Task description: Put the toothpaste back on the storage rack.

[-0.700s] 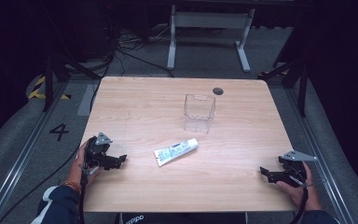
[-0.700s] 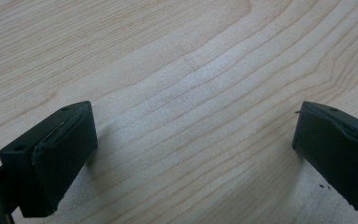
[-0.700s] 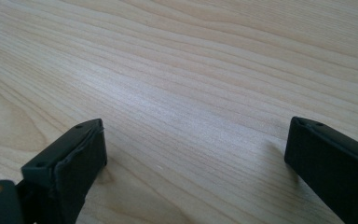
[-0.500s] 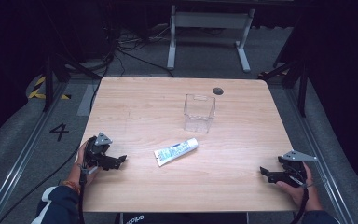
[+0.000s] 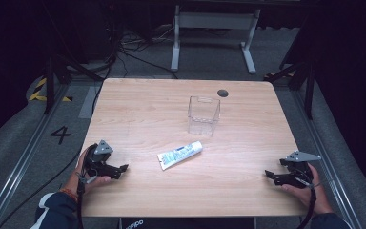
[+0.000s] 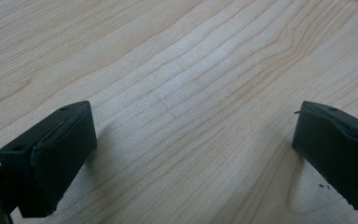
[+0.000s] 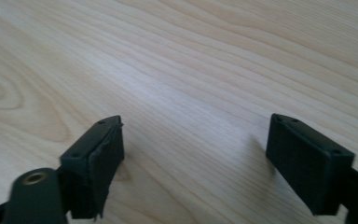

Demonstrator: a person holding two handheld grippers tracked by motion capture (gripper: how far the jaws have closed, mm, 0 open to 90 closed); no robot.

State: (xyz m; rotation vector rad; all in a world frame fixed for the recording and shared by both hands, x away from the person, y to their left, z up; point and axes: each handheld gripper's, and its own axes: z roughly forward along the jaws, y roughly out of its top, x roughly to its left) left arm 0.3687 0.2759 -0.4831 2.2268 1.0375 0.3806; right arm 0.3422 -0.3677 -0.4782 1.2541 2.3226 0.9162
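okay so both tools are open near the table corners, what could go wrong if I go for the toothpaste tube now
The clear cup stands just beyond the toothpaste tube; an overshooting reach could tip it. The tube lies flat and slanted, so the left tool may push it across the table unless its open jaws line up across it. The right tool sits farther off.

One table (image 5: 248, 157), one clear container (image 5: 203, 115), one white tube (image 5: 180, 155), two tools: left tool (image 5: 116, 169), right tool (image 5: 272, 176).

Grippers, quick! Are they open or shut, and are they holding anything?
Left gripper: open, holding nothing, just above the table.
Right gripper: open, holding nothing.
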